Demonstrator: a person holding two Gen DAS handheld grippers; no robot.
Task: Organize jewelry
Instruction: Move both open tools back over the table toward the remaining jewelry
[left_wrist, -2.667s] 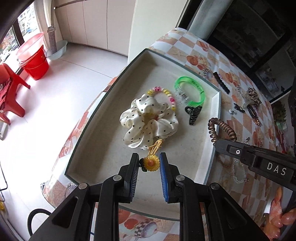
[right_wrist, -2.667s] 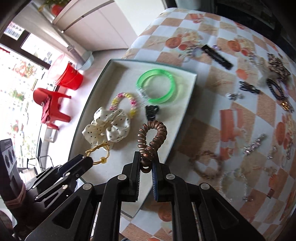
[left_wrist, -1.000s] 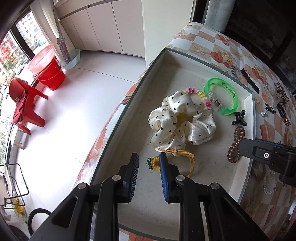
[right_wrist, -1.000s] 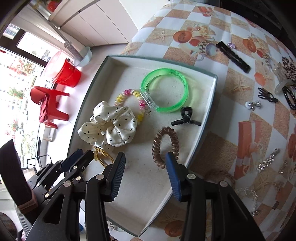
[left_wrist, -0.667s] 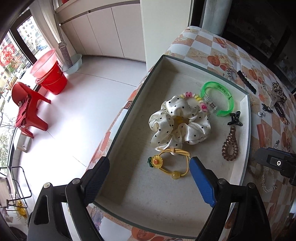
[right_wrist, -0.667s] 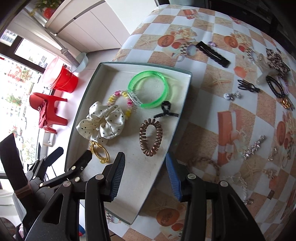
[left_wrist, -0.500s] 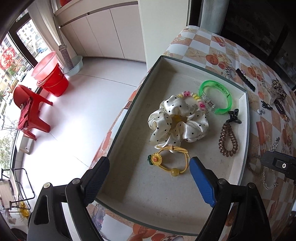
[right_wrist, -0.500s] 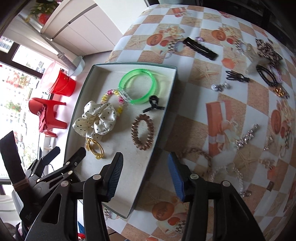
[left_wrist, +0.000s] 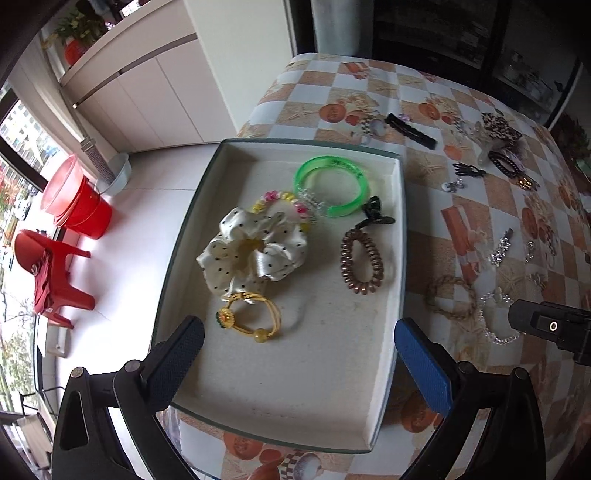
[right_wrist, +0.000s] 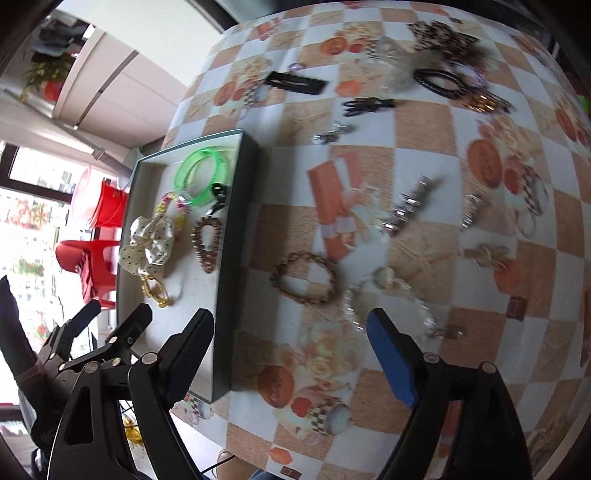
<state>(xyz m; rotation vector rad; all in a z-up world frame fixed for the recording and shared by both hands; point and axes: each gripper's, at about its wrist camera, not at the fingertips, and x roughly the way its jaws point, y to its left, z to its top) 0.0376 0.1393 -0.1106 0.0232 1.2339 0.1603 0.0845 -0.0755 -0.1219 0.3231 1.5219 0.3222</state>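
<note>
The table (right_wrist: 424, 155) under its checked cloth fills the scene beneath both grippers. The tray (left_wrist: 400, 236) sits directly ahead of the left gripper (left_wrist: 299, 363) and off to the left of the right gripper (right_wrist: 291, 350), its near corner passing under that gripper's left finger.

Both grippers are spread wide and carry nothing. The left hovers over the tray's near, bare floor. The right hangs over the cloth just outside the tray's right wall.

Inside the tray, ahead of the left gripper, from largest down: a white dotted scrunchie (left_wrist: 255, 254), a green bangle (left_wrist: 332, 184) beyond it, a brown coil hair tie (left_wrist: 362, 262) to the right, a yellow hair tie (left_wrist: 251, 317) with a flower nearest the jaws, a beaded bracelet (left_wrist: 280, 199) partly under the scrunchie, and a small black claw clip (left_wrist: 375, 214).

Outside the tray, loose pieces lie on the cloth. The braided brown bracelet (right_wrist: 304, 278) lies straight ahead of the right gripper, centred between its fingers and just beyond their tips, flat, its oval running across the gripper's line. A clear beaded bracelet (right_wrist: 388, 295) lies just to its right, nearly touching. Farther ahead: a sparkly clip (right_wrist: 406, 210), a black barrette (right_wrist: 297, 83), and a blurred cluster at the far edge.

Judgement: the right gripper is plainly nearer the braided bracelet and should take it next; a straight forward descent would straddle the near band. The neighbouring clear beads risk being caught along.
</note>
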